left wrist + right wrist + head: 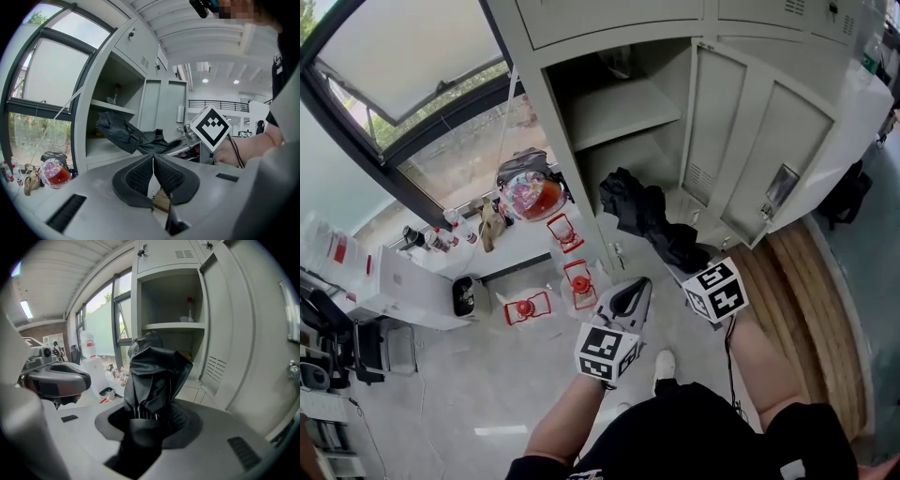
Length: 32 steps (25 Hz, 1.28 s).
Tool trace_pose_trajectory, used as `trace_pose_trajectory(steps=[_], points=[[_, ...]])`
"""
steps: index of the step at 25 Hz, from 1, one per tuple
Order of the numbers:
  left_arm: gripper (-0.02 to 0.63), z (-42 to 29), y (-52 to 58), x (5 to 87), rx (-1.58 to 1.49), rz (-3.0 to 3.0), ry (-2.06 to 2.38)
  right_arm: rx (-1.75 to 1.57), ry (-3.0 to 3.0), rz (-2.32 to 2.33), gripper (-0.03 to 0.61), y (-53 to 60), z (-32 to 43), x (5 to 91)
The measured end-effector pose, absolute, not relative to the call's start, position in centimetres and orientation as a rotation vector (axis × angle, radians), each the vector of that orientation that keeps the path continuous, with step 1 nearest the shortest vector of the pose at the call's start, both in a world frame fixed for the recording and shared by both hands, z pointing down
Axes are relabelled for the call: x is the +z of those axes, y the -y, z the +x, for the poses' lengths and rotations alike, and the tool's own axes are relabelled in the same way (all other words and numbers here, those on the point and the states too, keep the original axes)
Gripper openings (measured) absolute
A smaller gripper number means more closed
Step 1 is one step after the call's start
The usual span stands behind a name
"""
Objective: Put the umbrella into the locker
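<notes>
We've got the folded black umbrella (157, 376) pinched in the right gripper (152, 416), fingers clamped on the bunched ribs, its far end poking into the open locker (565, 159) just under the shelf (623, 108). The left gripper (153, 161) has its fingers pressed together on nothing. The umbrella looks light to us, but the fabric's floppy and slick, so we'd hold the stiff ribs or shaft, not loose cloth.

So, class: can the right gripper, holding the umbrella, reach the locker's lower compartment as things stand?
Probably yes: the door stands open, and nothing shows between the umbrella in the right gripper and the lower compartment.
</notes>
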State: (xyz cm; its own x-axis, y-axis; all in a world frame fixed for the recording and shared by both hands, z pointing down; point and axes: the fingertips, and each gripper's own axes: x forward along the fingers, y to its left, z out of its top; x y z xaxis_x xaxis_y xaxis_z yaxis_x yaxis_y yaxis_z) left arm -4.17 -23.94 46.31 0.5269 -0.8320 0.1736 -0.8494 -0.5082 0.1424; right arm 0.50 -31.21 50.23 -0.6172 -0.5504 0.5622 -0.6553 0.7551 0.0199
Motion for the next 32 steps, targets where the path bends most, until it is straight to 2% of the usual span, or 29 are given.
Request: trace_pose_trajectory(steps=[32], points=[[0.018,-2.8,29.8,45.3,0.136,2.513,1.575,0.146,2.394,0.780,0.210,41.1,-2.6,49.6]])
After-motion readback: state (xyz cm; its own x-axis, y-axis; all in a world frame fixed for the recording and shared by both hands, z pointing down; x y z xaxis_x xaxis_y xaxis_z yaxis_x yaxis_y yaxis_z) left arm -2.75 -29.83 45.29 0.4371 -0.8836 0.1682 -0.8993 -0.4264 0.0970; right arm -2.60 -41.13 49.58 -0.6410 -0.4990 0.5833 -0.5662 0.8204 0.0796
